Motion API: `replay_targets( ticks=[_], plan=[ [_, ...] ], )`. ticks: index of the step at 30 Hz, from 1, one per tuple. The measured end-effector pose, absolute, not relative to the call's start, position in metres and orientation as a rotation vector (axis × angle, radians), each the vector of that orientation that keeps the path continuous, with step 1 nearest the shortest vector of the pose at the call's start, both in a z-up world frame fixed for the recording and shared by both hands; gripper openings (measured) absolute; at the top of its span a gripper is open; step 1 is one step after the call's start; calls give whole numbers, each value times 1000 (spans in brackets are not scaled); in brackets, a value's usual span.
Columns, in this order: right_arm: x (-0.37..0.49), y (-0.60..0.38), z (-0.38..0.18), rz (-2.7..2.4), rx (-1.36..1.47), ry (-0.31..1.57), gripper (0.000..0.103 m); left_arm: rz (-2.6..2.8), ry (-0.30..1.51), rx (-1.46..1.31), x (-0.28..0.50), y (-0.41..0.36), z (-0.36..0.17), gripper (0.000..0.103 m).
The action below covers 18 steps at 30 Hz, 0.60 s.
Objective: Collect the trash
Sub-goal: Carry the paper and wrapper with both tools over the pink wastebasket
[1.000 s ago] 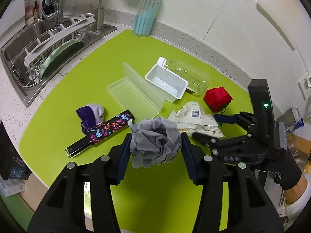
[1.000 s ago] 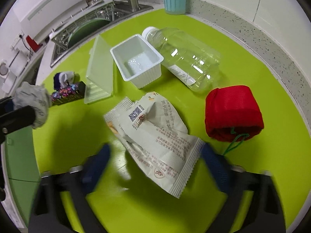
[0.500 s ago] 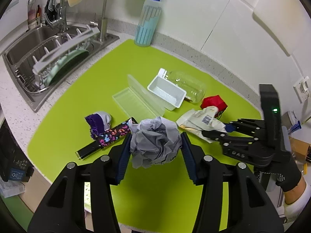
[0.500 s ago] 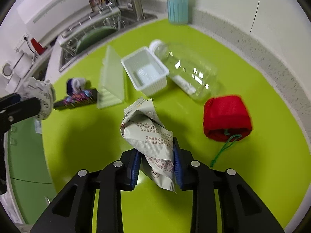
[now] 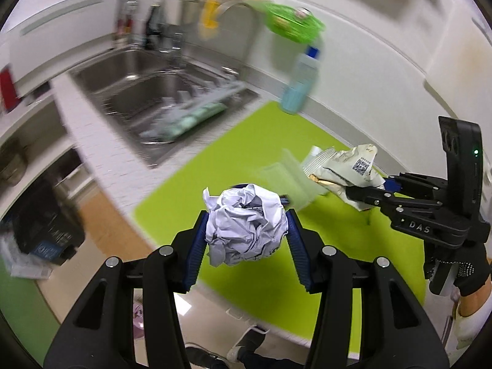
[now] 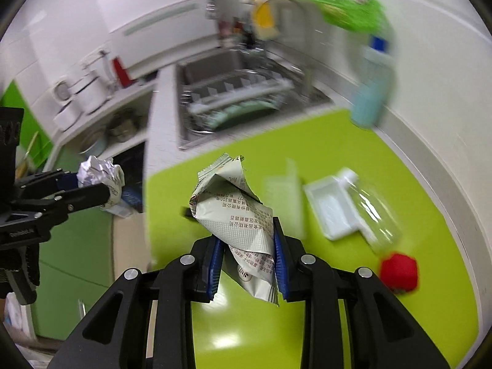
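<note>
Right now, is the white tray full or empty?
Empty, as far as the blur shows. The white tray lies open side up on the green mat, only its bare bottom showing.

Both grippers [image 5: 246,233] [image 6: 246,258] clamped, raised

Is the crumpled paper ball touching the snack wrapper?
Apart. The left wrist view shows the crumpled paper ball in the left gripper and the snack wrapper off right, green mat showing between.
</note>
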State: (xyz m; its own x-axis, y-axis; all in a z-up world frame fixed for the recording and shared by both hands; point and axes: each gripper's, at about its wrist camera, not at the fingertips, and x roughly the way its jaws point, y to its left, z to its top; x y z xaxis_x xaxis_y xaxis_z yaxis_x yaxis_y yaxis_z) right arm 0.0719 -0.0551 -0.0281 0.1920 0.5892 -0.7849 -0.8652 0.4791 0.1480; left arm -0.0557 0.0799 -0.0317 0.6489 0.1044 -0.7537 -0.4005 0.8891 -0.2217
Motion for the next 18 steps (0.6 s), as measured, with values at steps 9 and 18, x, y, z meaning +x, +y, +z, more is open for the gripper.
replay_targets(
  ticks=[9,18],
  plan=[
    [-9,29,0,1263,-426,831,28,517,764,-442,-182,132,-12,50],
    [-108,110,19,1473,-486,767,28,726,742,-492,-307,165,-6,50]
  ],
)
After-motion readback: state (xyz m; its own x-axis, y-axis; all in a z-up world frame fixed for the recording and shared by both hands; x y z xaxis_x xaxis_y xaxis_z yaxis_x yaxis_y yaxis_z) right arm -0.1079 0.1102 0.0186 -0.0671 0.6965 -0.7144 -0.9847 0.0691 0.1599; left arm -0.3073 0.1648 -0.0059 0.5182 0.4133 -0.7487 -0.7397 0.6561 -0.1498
